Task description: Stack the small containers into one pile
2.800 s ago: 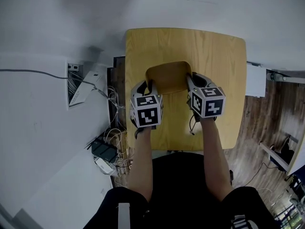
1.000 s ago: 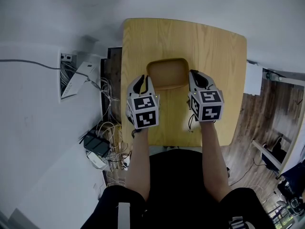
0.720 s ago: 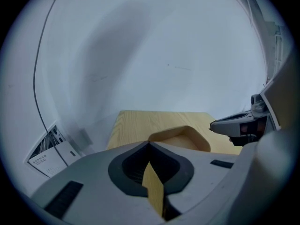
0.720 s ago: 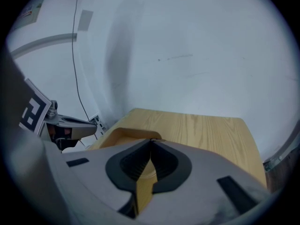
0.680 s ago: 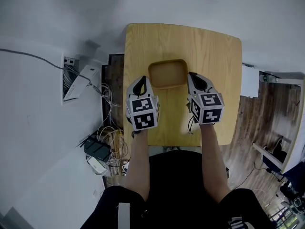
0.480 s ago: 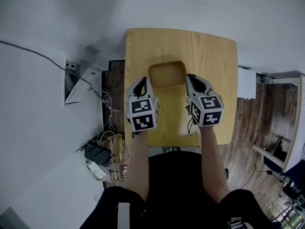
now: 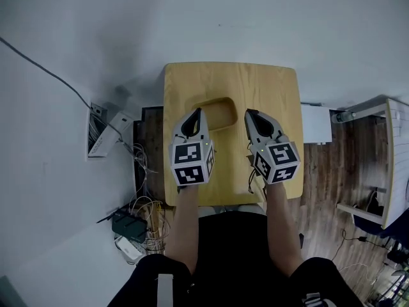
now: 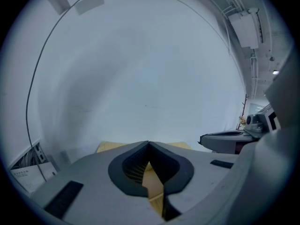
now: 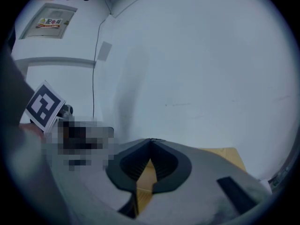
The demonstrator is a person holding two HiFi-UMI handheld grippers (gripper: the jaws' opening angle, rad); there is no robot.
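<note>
A tan rounded container (image 7: 218, 113) sits on the small wooden table (image 7: 275, 94); I cannot tell whether others are nested in it. My left gripper (image 7: 197, 111) hovers above its left side and my right gripper (image 7: 248, 114) above its right side. Both are shut, hold nothing and stand clear of the container. In the left gripper view the left gripper (image 8: 149, 143) has its dark pads meeting at the tip, with the table (image 8: 108, 146) showing below. The right gripper (image 9: 150, 139) looks the same in its own view, above the table (image 9: 227, 154).
A white wall fills both gripper views. Left of the table lie a socket panel (image 7: 105, 132) and tangled cables with power boxes (image 7: 131, 226). A white box (image 7: 316, 123) and wood flooring (image 7: 335, 171) are on the right. The table's near edge is by my body.
Both grippers have lifted up and off the container's sides, and the container stays on the table. The left jaws, apart a second ago, are now together.
</note>
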